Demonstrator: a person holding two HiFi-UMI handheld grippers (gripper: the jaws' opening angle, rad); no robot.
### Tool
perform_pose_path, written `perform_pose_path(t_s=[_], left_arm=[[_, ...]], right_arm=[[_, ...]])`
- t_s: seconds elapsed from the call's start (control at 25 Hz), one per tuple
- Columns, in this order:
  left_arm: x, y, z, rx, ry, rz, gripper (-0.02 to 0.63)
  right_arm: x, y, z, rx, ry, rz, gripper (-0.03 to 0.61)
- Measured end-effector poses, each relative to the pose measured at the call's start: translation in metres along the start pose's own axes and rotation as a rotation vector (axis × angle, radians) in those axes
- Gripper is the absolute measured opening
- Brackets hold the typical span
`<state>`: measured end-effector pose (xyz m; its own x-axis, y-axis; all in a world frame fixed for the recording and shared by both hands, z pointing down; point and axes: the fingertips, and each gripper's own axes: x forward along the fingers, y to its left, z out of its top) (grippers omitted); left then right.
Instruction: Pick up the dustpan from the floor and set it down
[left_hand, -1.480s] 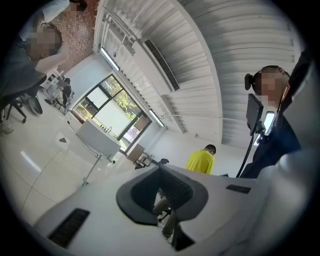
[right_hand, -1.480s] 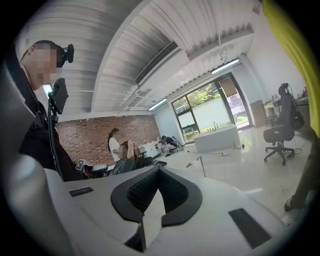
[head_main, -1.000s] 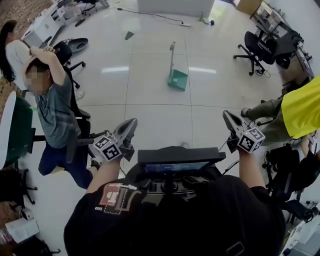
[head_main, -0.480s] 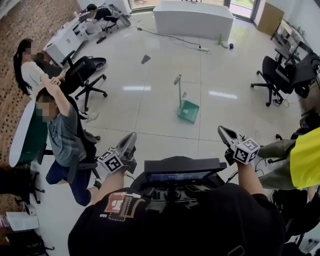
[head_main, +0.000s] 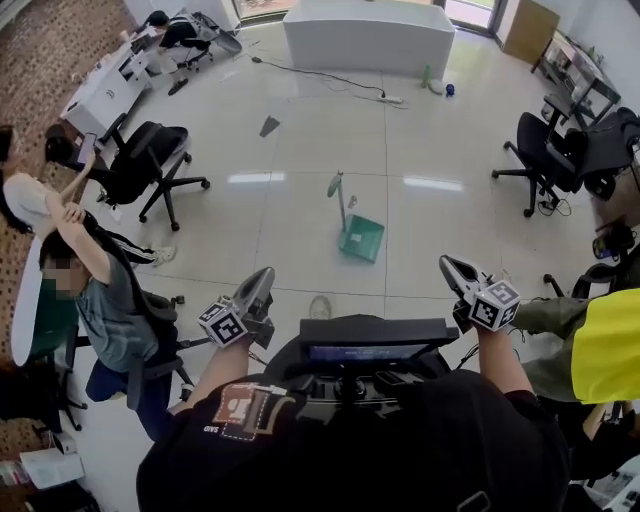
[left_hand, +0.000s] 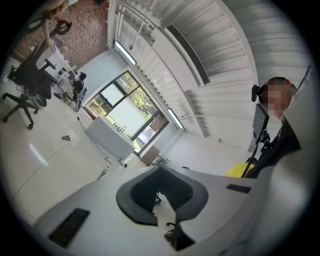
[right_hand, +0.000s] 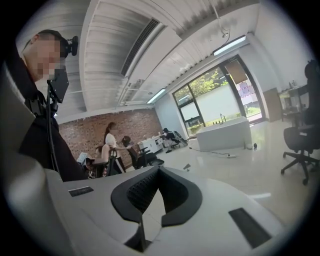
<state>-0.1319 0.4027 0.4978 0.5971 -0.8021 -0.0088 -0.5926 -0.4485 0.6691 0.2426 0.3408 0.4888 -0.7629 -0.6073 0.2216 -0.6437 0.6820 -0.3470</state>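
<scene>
The green dustpan (head_main: 359, 238) stands on the pale tiled floor a few steps ahead, its long handle (head_main: 338, 196) upright. Neither gripper view shows it. My left gripper (head_main: 263, 277) is held out at chest height, well short of the dustpan and to its left, with jaws closed and nothing between them. My right gripper (head_main: 447, 266) is level with it on the other side, also shut and empty. In the left gripper view the left gripper (left_hand: 159, 169) points toward a bright window. In the right gripper view the right gripper (right_hand: 158, 168) faces a brick wall and desks.
A seated person (head_main: 95, 300) and a black office chair (head_main: 150, 165) are at the left. Another chair (head_main: 545, 150) and a person in yellow (head_main: 605, 345) are at the right. A white counter (head_main: 370, 38) and a floor cable (head_main: 330, 78) lie beyond the dustpan.
The whole view has moved forward across the room; the dustpan now sits lower in the head view and nearer. Both grippers stay shut and held out in front.
</scene>
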Motion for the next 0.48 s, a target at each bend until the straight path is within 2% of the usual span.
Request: perform_pose_path(t_s=[0.08,0.2,0.36,0.48], left_arm=[[0.037,0.05,0.028,-0.016,0.012,-0.036,0.023],[0.088,0.129,0.073,-0.082,0.051,-0.08,0.023],[0.167,0.224,0.124,-0.15,0.177,-0.13,0.025],[0.24,0.275,0.135,-0.147,0.259,-0.147,0.026]], right_arm=[[0.046,-0.021,0.023,-0.014,0.0,-0.038,0.023],[0.11,-0.045,0.061,-0.003,-0.007,-0.12,0.023],[0.191,-0.092,0.108,0.028,-0.009,-0.23,0.023],[0.238,-0.138,0.122,0.043,-0.005,-0.253,0.023]])
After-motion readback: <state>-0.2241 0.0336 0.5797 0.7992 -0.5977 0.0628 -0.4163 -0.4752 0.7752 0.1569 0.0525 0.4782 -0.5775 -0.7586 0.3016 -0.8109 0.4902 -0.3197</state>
